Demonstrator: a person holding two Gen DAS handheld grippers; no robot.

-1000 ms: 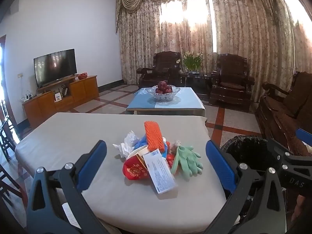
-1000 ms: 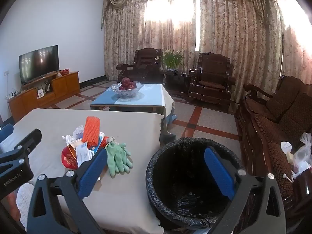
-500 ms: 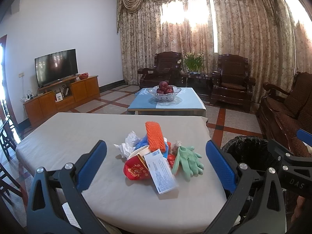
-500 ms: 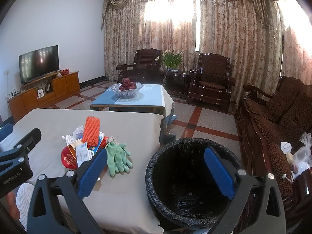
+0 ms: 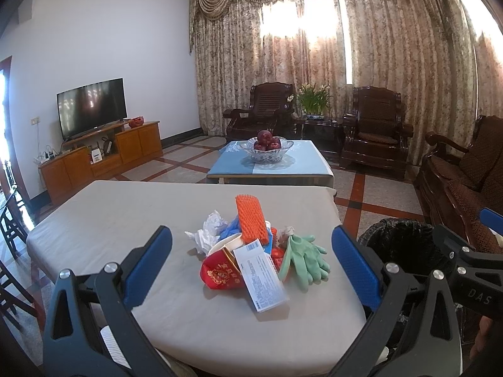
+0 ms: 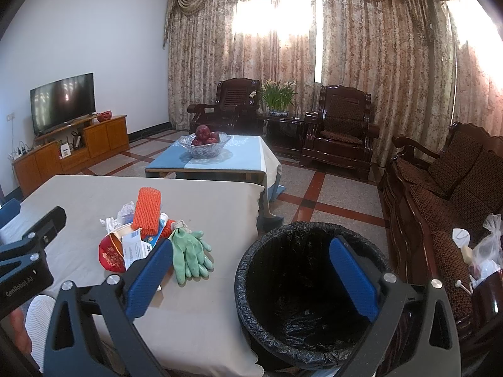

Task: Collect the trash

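Both tools were spread wide and empty. Left tool [image 5: 251, 260] hung above the near edge of the desk [image 5: 125, 213], aimed at the trash pile; right tool [image 6: 251, 270] hung off the desk's right edge, over the bin [image 6: 314, 282], which stood on the floor just beside that edge with a black liner and looked empty.

Trash sat in one heap near the middle of the desk, toward the right edge. Noted in it: orange foam net [image 5: 251, 218] propped on top, leaning; crumpled tissue [image 5: 207, 231] on the far-left side; red packet [image 5: 220, 275] at the near side; printed paper slip [image 5: 262, 278] lying over the packet and sticking out toward the near edge; green gloves [image 5: 303, 259] flat on the right side, touching the heap. Something blue lay under the net; could not tell what.

Judgement: nothing collected yet; first pick pending.

Risks:
- Items overlap. Pinching the slip or packet would likely drag neighbours and topple the net.
- Gloves and tissue are limp; a shallow pinch could slip, or catch only one glove.
- Slip lies flat at its near end; fingers may scrape the desk cover and bunch it.
- Light pieces could fall between desk edge and bin during the carry.
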